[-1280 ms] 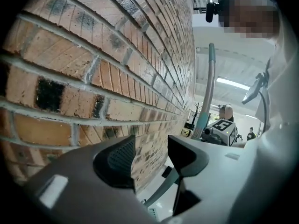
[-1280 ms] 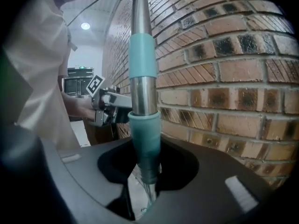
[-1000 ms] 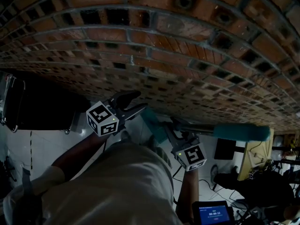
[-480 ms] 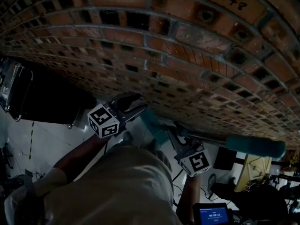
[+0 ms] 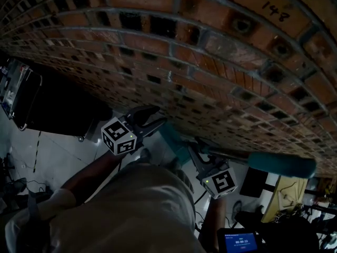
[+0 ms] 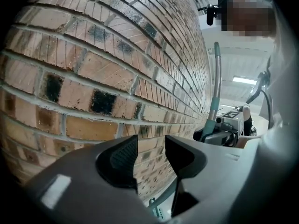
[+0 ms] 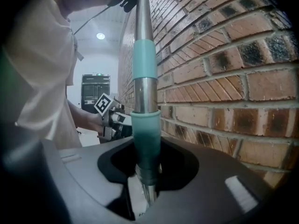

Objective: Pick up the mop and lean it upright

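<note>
Gripping the one mop (image 7: 145, 59), right gripper (image 7: 147, 171) jaws; left gripper (image 6: 152, 157) jaws closing, empty, by one brick wall (image 6: 93, 69).

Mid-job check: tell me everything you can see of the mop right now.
The mop shows as a slim, shiny, metal-looking pole with teal sleeves; its head is not in view. It stands roughly upright, close along the brick wall; whether it touches the bricks I cannot tell. The right gripper is shut on the lower teal sleeve. In the head view a long teal grip covers the pole's far end.
</note>
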A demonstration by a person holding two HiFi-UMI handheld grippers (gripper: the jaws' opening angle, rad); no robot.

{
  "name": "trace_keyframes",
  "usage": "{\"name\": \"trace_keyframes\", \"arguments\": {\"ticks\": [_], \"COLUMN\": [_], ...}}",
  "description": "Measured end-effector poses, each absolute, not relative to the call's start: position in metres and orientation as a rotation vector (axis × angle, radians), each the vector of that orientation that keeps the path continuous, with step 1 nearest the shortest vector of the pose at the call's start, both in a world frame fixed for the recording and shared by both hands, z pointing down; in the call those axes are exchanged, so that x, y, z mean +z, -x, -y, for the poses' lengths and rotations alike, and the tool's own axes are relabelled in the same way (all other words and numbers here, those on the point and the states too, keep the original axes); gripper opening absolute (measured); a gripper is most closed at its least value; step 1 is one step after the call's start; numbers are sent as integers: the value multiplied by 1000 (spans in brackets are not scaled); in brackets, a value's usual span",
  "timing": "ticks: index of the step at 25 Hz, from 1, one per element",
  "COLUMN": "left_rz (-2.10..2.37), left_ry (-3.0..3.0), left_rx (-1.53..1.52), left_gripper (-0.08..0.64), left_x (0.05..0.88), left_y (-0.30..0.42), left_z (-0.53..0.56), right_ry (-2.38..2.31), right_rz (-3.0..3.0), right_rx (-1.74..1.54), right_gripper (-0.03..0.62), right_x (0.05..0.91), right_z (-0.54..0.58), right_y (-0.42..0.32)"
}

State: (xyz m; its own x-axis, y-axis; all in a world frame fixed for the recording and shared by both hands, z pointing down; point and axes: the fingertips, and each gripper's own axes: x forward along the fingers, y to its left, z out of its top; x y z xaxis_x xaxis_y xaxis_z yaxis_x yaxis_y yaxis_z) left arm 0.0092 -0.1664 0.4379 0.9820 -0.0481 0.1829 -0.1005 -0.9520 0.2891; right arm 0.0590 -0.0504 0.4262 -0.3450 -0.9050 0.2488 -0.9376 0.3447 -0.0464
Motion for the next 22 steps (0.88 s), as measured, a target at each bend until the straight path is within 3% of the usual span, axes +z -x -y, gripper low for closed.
{"name": "trace_keyframes", "arguments": {"ticks": [22], "left_rz": [60], "left_ry": [-2820], "left_rx": [299], "left_gripper": [196], "left_x": [455], "left_y": [-34], "left_z": [169], "right_ry": [-1678], "right_rz": [2373], "right_rx": [323], "right_gripper": [112], "right_x": [450], "right_z": [56], "right_y": [-80]}}
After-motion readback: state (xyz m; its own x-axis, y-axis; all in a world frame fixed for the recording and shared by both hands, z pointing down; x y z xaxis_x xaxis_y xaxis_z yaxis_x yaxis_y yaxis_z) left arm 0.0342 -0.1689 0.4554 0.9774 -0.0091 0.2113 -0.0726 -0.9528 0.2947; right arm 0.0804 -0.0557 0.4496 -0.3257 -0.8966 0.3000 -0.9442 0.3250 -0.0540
